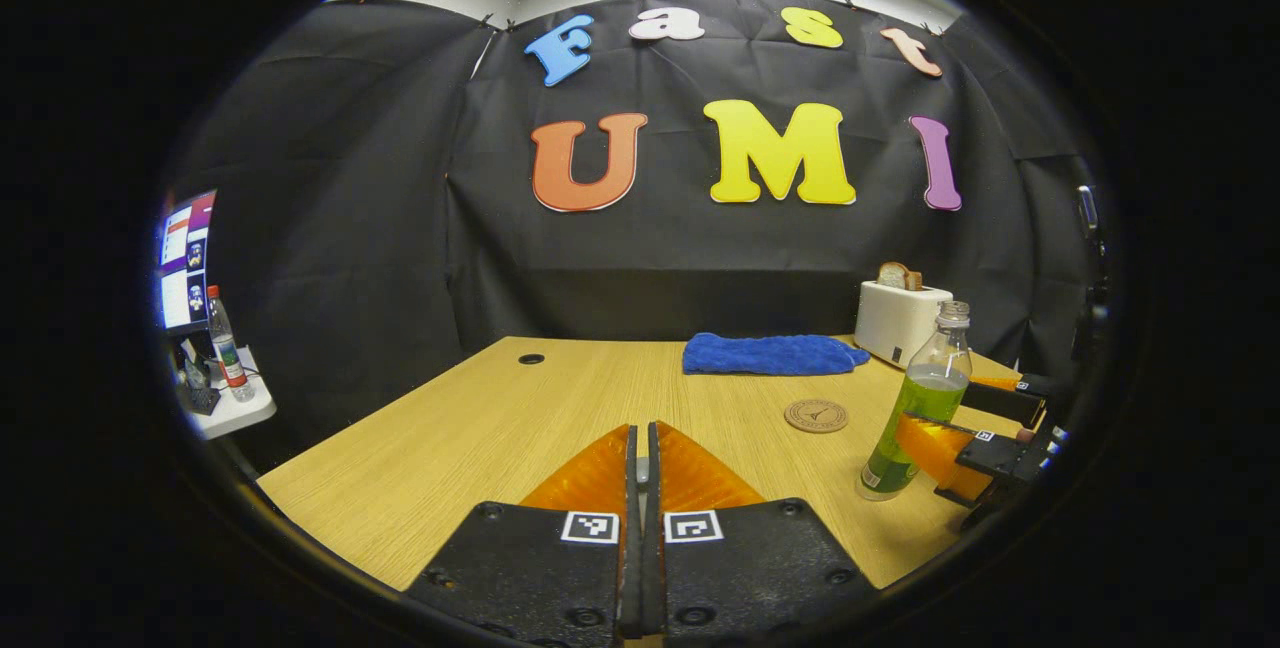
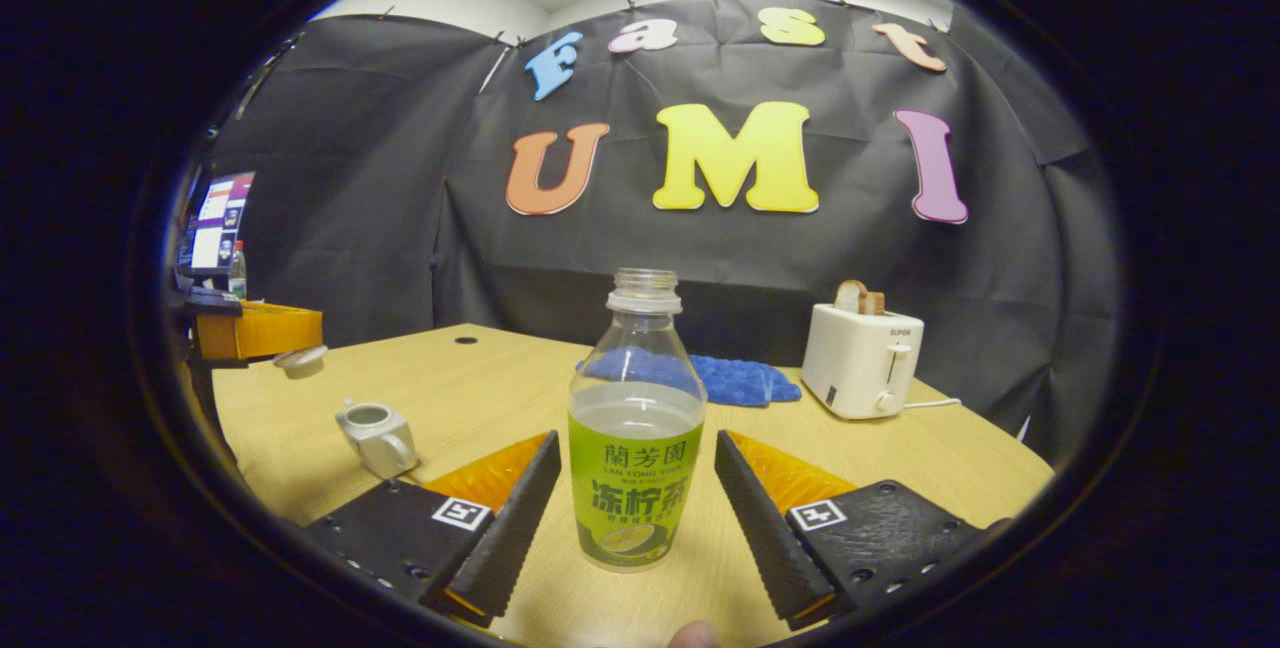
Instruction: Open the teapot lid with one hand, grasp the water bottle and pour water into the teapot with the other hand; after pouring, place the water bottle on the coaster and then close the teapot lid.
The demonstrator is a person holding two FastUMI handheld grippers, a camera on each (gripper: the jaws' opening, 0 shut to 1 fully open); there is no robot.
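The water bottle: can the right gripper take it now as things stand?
Probably yes. The water bottle stands upright on the table between the open jaws of the right gripper, with a gap on each side and nothing in between.

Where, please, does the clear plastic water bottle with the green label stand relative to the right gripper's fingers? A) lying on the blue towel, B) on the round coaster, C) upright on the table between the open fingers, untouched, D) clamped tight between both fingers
C: in the right gripper view the clear plastic water bottle stands upright on the wooden table, a gap on each side between it and the right gripper fingers.
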